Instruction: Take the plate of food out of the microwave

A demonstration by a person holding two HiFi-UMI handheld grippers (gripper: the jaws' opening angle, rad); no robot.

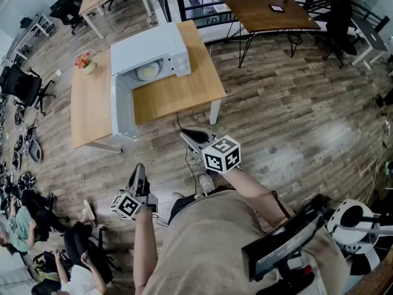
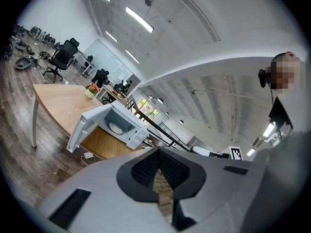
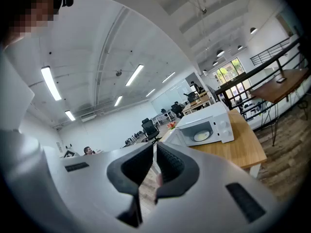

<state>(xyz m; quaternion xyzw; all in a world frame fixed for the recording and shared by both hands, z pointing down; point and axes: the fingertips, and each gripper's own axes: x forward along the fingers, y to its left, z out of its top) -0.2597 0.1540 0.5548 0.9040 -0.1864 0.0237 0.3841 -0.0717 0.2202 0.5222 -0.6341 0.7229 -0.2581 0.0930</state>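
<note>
Standing well back from the wooden table (image 1: 178, 94), we see the white microwave (image 1: 150, 51) on it, door (image 1: 121, 106) swung open, plate of food (image 1: 148, 72) inside. Left gripper (image 1: 140, 168) and right gripper (image 1: 185, 134): both clenched, nothing between the jaws.

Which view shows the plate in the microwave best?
Right gripper view: it looks straight into the open microwave at the plate. Head view sees it steeply from above; left gripper view, obliquely past the door.
</note>
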